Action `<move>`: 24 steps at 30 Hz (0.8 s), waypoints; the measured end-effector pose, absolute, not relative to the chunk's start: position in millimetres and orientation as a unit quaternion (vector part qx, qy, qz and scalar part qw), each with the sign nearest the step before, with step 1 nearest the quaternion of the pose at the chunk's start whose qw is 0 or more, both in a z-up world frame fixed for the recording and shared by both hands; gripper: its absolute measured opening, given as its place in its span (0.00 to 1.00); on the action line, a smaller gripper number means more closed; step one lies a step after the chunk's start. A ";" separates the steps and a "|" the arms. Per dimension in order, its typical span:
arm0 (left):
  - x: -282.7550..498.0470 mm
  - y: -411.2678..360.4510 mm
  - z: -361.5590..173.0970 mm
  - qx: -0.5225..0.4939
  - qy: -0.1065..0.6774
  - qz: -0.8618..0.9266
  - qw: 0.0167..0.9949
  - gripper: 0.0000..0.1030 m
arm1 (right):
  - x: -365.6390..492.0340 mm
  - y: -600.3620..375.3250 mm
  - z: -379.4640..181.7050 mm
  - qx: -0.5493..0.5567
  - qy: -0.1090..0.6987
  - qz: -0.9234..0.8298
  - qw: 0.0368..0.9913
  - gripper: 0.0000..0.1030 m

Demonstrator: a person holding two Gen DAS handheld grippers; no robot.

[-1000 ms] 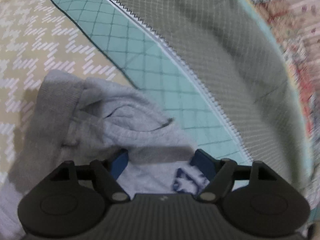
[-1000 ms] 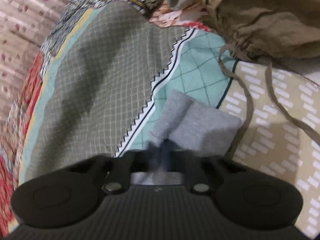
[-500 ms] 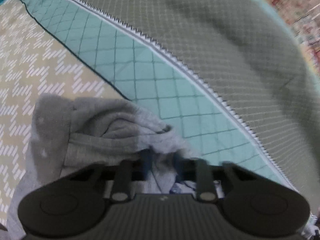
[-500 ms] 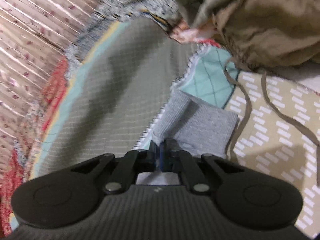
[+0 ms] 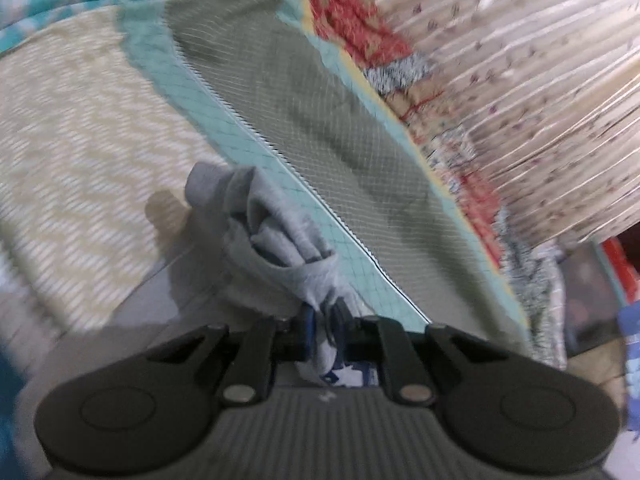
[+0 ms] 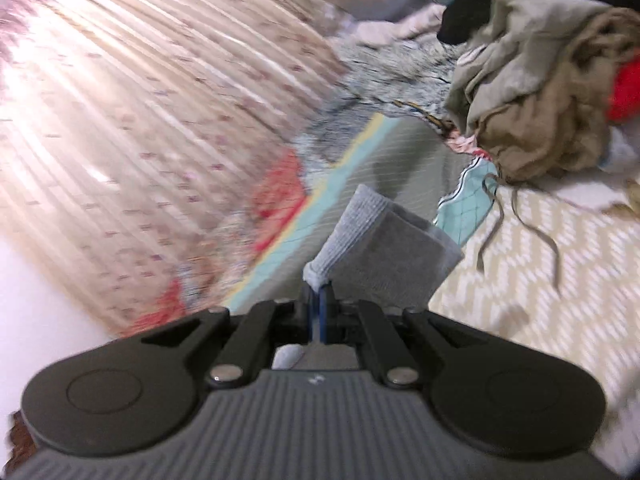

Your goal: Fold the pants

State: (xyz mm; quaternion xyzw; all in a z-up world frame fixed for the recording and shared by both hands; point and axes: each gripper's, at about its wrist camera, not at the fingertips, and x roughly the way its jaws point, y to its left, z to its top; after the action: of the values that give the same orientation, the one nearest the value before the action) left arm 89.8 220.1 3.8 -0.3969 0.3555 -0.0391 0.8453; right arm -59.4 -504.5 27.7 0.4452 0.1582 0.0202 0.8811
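Observation:
The grey pants [image 5: 272, 240] hang bunched in front of my left gripper [image 5: 323, 320], whose blue pads pinch a fold of the fabric while its jaws are still closing. In the right wrist view the ribbed end of the grey pants [image 6: 392, 256] sticks up and out from my right gripper [image 6: 319, 300], which is shut on the cloth's edge. Both pieces of cloth are lifted off the patterned bedspread [image 5: 80, 140]. The stretch of pants between the two grippers is out of sight.
A heap of tan clothes [image 6: 540, 92] with dangling drawstrings [image 6: 520, 220] lies at the far right of the bed, something red [image 6: 626, 88] behind it. A pleated curtain [image 6: 140, 120] runs along the bed's far side. An olive quilt panel [image 5: 320, 120] borders the teal strip.
My left gripper closed on the grey pants and lifted them off the bed. Both grippers rose and swung toward the curtain, and the right one kept its hold on the cloth.

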 end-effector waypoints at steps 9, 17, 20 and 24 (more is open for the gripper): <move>-32.2 246.3 -80.4 -0.414 0.405 0.008 0.816 0.10 | -196.5 -510.5 -111.8 0.545 0.235 -0.029 0.805 0.07; -77.3 261.6 -71.1 -0.457 0.368 0.004 0.810 0.26 | -186.7 -510.1 -106.2 0.544 0.222 -0.061 0.807 0.39; -80.4 259.5 -58.7 -0.471 0.351 -0.019 0.809 0.32 | -183.8 -504.2 -94.8 0.549 0.213 -0.027 0.808 0.39; -59.8 235.6 -57.9 -0.447 0.369 -0.036 0.814 0.43 | -165.6 -468.6 -93.2 0.552 0.244 0.043 0.796 0.39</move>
State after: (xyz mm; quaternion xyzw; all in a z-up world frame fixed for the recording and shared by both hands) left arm -59.8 235.6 -57.9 -0.4467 0.3687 -0.0360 0.8144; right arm -165.6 -468.6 -93.2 0.5517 0.2438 0.0430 0.7965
